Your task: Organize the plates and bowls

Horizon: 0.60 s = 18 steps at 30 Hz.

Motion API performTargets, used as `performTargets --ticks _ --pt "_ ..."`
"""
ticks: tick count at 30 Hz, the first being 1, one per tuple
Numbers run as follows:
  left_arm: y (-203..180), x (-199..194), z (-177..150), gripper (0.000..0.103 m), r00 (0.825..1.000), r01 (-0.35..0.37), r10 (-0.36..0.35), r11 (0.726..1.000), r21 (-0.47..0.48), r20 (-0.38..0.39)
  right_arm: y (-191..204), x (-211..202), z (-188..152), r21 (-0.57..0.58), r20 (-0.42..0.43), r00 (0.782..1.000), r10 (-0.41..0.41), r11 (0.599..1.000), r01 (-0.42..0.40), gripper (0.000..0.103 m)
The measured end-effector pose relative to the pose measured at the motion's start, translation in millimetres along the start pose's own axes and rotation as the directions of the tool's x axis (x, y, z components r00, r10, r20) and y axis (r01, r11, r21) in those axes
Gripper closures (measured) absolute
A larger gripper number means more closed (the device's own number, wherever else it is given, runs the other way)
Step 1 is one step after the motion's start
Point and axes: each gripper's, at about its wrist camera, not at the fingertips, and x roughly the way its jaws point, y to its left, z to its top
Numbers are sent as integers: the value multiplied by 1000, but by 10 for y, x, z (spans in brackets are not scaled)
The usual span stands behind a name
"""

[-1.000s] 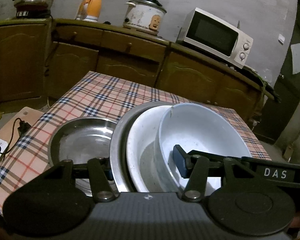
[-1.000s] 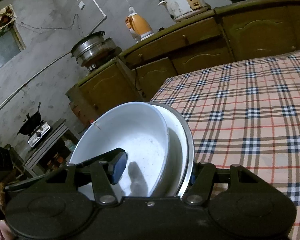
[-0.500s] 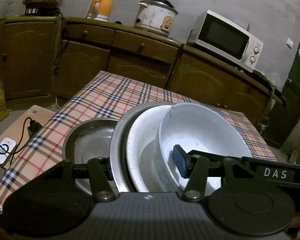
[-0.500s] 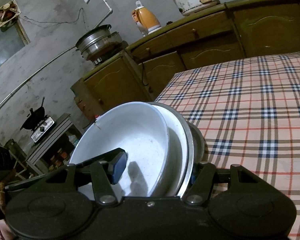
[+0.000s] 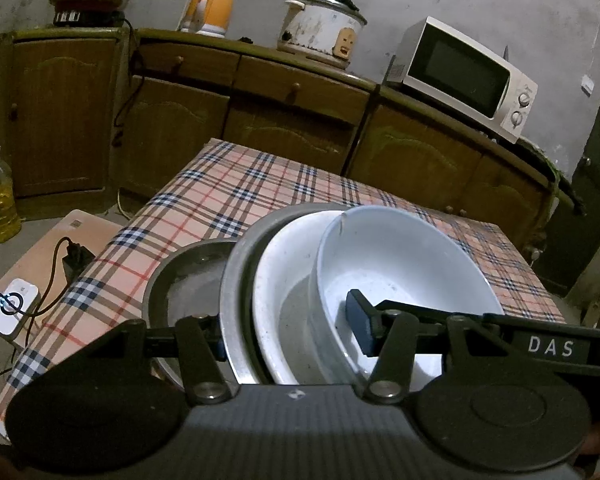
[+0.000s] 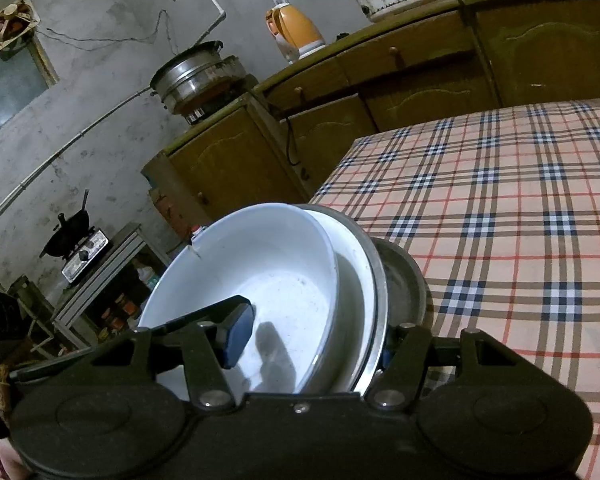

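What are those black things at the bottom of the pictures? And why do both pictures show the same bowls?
Those are two grippers, pinching tools with two fingers each. A person holds one in each hand. A small camera sits on each, so one picture looks along the left gripper and the other along the right gripper. Together they pinch opposite edges of one stack: a white bowl inside a white dish inside a metal plate. Next to it, a second metal plate lies on the checked tablecloth.
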Motion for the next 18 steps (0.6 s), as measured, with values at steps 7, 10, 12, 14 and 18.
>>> performTargets --ticks 7,10,12,14,18 --pt "82 74 58 48 1000 12 -12 1000 15 -5 22 111 32 7 2 1000 -9 1000 9 30" --pt "110 112 95 48 1000 19 -19 999 26 -8 19 154 60 10 4 1000 -13 1000 13 30" --pt "130 133 119 48 1000 25 -25 999 35 -9 21 185 73 13 7 1000 -15 1000 15 30" --pt "150 152 138 48 1000 29 -29 999 40 -10 22 216 89 14 7 1000 -18 1000 17 30" --pt "191 197 162 48 999 38 -38 998 46 -11 28 279 120 12 9 1000 -22 1000 22 30"
